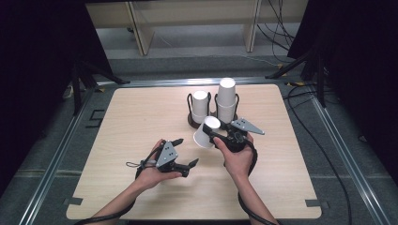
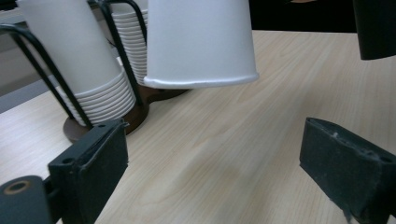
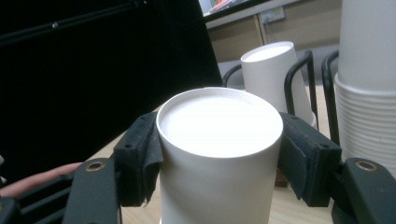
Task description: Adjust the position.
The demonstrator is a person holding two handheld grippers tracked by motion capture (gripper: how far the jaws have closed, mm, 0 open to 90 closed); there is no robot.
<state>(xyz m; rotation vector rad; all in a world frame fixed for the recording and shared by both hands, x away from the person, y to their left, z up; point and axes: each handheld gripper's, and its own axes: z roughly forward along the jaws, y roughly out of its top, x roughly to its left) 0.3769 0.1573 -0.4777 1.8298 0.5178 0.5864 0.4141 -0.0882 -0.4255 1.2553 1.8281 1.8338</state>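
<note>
A single white paper cup (image 1: 205, 131) hangs upside down and tilted just above the table, and my right gripper (image 1: 214, 136) is shut on its sides. In the right gripper view the cup's closed base (image 3: 219, 122) faces the camera, with a black pad pressed on each side of it. My left gripper (image 1: 185, 152) rests low on the table, left of and nearer than the cup, open and holding nothing. Its view looks between the spread jaws at the cup's rolled rim (image 2: 201, 80) hanging over the wood.
Two stacks of inverted white cups stand in black wire holders on dark bases behind the held cup: a shorter stack (image 1: 200, 105) on the left and a taller stack (image 1: 226, 98) on the right. The wooden table (image 1: 141, 108) is bare to the left. Black cables trail off its right side.
</note>
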